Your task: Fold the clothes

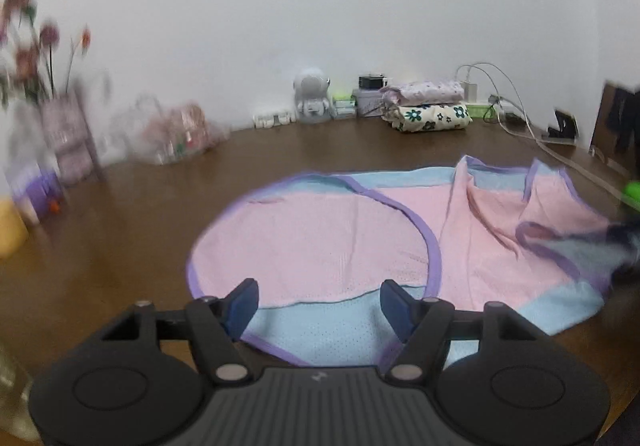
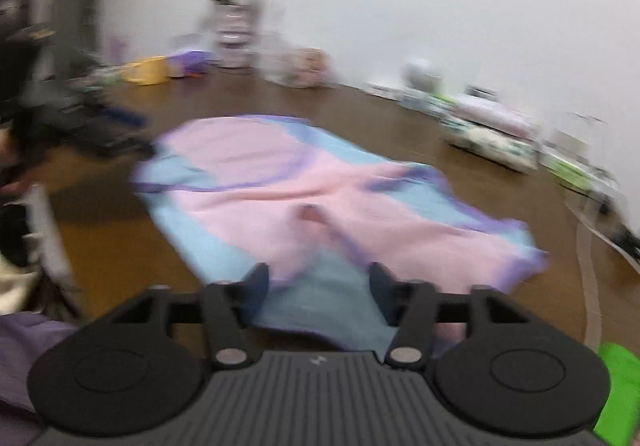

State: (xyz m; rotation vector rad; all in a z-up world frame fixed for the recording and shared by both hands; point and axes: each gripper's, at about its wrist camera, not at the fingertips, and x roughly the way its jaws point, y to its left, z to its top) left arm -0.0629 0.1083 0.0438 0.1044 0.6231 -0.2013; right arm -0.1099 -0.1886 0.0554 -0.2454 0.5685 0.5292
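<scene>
Where the left gripper [image 1: 319, 304] hangs low over the near hem, its fingers [image 1: 242, 304] stand spread with only cloth showing between them, gripping nothing; the right gripper [image 2: 318, 288] is likewise spread wide above the other end of the same piece. That piece, a pink and pale-blue garment [image 1: 320, 246] edged in purple, lies mostly flat on the brown table [image 1: 120, 246], though at its right end a purple-trimmed flap [image 1: 496, 198] stands up in creases rather than lying smooth. In the left view part of the pink panel seems to rest over the blue, so it may be partly doubled over, but with the right view badly blurred I would not swear to a fold. As a judgement, the garment is not yet a compact bundle: squaring and folding it down is what remains, whichever stage this is. Farther back against the wall [image 1: 320, 6] sits a stack of folded cloths [image 1: 428, 106], a floral one beneath a pale patterned one, which fits work already finished or simply laid there. A clear bag [image 1: 176, 134] holds small blurred items I cannot name, and a vase [image 1: 68, 138] holds flowers; a yellow tub [image 2: 146, 69] shows no contents.
</scene>
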